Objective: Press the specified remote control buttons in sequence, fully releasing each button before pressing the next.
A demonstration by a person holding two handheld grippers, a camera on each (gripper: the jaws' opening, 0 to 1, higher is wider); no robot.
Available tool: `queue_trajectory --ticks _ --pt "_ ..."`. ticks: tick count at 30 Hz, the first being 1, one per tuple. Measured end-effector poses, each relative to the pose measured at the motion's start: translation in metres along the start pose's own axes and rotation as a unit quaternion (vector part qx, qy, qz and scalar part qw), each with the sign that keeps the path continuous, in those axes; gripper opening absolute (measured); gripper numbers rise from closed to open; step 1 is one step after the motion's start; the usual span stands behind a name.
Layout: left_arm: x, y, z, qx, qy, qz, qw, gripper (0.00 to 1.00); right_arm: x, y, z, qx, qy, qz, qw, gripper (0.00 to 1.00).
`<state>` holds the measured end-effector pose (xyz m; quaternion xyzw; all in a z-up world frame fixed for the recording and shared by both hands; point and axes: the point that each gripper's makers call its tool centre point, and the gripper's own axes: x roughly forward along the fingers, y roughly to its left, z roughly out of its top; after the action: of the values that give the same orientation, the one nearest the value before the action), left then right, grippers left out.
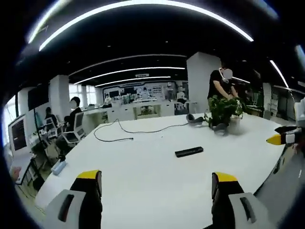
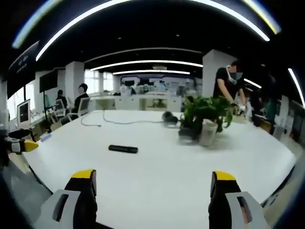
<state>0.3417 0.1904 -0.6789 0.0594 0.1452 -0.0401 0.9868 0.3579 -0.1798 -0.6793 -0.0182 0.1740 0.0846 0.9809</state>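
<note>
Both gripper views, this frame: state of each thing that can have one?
remote control: lying flat on the white table, untouched
left gripper: open, empty
right gripper: open, empty
potted plant: upright on the table
black cable: loose across the table

Matt black remote (image 1: 188,151) (plastic), smooth white table (image 1: 143,181)

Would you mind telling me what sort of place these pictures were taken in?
Most likely an open-plan office. A big white table holds a remote, a cable and a potted plant, people sit at desks with monitors behind, and long strip lights run overhead.
</note>
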Motion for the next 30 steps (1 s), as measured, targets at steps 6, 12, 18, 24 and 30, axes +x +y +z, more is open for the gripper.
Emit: queue_trajectory --ticks 6,12,18,24,30 --pt "0.009 -0.009 -0.017 0.001 0.026 -0.018 0.9995 1.0 0.003 0.001 -0.005 -0.013 0.015 -0.002 0.9998 0.97" --pt "0.01 -0.011 -0.017 -0.008 0.023 -0.027 0.9993 1.0 0.003 0.0 -0.007 -0.013 0.023 -0.002 0.9997 0.9" --pt "0.01 -0.011 -0.022 0.011 0.036 -0.026 0.999 1.0 0.002 -0.003 -0.007 -0.002 0.021 -0.009 0.9997 0.87" --pt "0.008 -0.013 -0.023 0.015 0.043 -0.025 0.9987 1.0 0.002 -0.005 -0.014 -0.001 0.041 -0.011 0.9991 0.82" --pt "0.008 -0.01 -0.026 0.014 0.05 -0.022 0.9984 1.0 0.002 -0.008 -0.016 -0.005 0.048 -0.017 0.9987 0.8"
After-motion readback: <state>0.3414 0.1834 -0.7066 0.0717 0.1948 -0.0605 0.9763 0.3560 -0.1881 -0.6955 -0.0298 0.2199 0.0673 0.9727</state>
